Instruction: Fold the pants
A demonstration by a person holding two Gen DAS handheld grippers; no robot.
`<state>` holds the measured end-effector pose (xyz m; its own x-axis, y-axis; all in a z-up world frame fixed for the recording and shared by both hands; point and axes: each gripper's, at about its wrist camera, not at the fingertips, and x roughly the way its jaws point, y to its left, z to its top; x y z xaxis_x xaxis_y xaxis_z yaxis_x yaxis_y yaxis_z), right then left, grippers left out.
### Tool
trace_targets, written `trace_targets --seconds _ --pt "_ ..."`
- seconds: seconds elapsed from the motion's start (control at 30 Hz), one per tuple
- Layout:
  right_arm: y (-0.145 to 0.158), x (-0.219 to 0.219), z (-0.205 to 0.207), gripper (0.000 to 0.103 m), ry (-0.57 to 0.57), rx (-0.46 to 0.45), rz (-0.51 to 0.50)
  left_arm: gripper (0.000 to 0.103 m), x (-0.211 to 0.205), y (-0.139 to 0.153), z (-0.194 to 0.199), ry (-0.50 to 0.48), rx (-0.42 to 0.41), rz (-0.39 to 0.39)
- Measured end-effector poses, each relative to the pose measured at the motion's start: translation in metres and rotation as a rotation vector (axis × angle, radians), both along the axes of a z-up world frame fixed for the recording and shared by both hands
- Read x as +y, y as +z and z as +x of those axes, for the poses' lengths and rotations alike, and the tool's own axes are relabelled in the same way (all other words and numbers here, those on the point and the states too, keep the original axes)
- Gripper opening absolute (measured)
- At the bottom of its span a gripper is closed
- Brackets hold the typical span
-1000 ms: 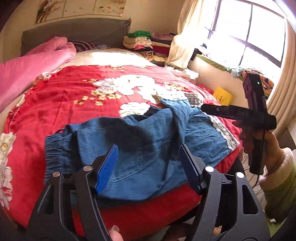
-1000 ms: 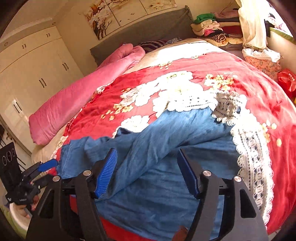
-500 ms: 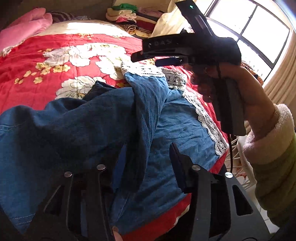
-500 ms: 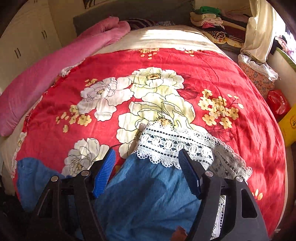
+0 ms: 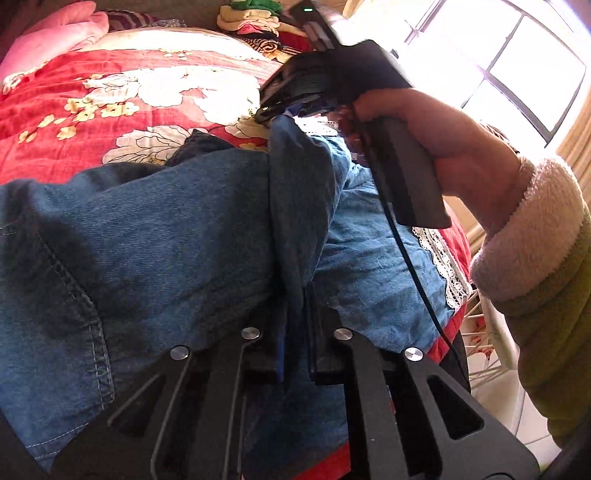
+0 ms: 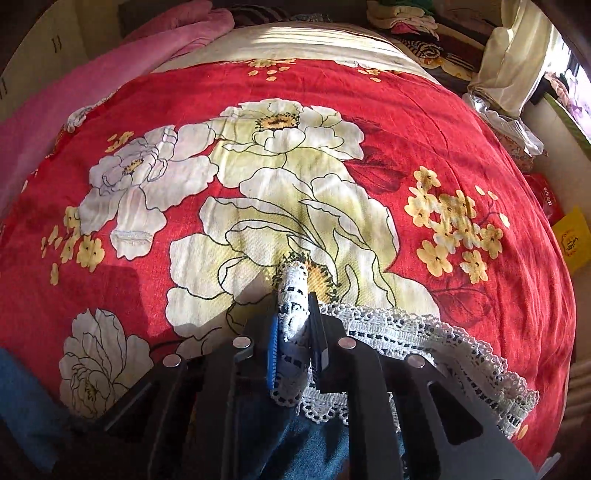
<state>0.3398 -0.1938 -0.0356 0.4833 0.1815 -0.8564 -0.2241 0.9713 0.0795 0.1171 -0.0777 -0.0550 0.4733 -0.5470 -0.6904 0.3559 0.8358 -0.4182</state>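
Note:
Blue denim pants (image 5: 155,236) with white lace hems (image 6: 406,332) lie on a red floral bed cover (image 6: 406,110). My left gripper (image 5: 295,317) is shut on a raised fold of one denim leg near the bed's front edge. My right gripper (image 6: 295,328) is shut on the lace hem of that leg, farther up the bed. In the left wrist view the right gripper (image 5: 273,110) and the hand holding it sit at the far end of the same leg fold.
A pink quilt (image 6: 92,85) lies along the bed's left side. Stacked folded clothes (image 5: 258,18) sit at the head of the bed. A window (image 5: 517,66) is on the right, and a yellow packet (image 6: 572,240) lies beside the bed.
Both grippers have closed: the left on the denim fold, the right on the lace hem. The right gripper moved forward up the bed and the left moved closer to the pants.

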Motion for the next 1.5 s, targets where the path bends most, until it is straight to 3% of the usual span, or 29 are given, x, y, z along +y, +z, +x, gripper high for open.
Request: trace_targets --seconds 0.3,0.43,0.53,0.7,0.93,1.2,1.5 --pt "0.065 -0.066 -0.052 0.009 -0.071 -0.118 0.237 0.0 0.015 0.018 -0.006 0.0 -0.049 -0.069" --pt "0.096 -0.1 -0.092 0.009 -0.11 -0.201 0.332 0.0 0.025 0.032 -0.015 0.0 -0.094 -0.087" --pt "0.102 -0.126 -0.133 0.009 -0.141 -0.234 0.384 0.0 0.026 0.038 -0.022 -0.037 -0.122 -0.065" --pt "0.074 -0.161 -0.205 0.009 -0.217 -0.225 0.399 0.0 0.018 0.04 -0.028 -0.088 -0.154 -0.001" --pt "0.028 -0.185 -0.266 0.009 -0.284 -0.167 0.436 0.0 0.004 0.028 -0.035 -0.154 -0.143 0.041" --pt "-0.004 -0.199 -0.288 0.009 -0.329 -0.099 0.457 0.001 -0.011 0.022 -0.056 -0.22 -0.163 0.133" --pt "-0.024 -0.199 -0.289 0.01 -0.321 -0.057 0.41 0.003 -0.02 0.013 -0.062 -0.25 -0.159 0.198"
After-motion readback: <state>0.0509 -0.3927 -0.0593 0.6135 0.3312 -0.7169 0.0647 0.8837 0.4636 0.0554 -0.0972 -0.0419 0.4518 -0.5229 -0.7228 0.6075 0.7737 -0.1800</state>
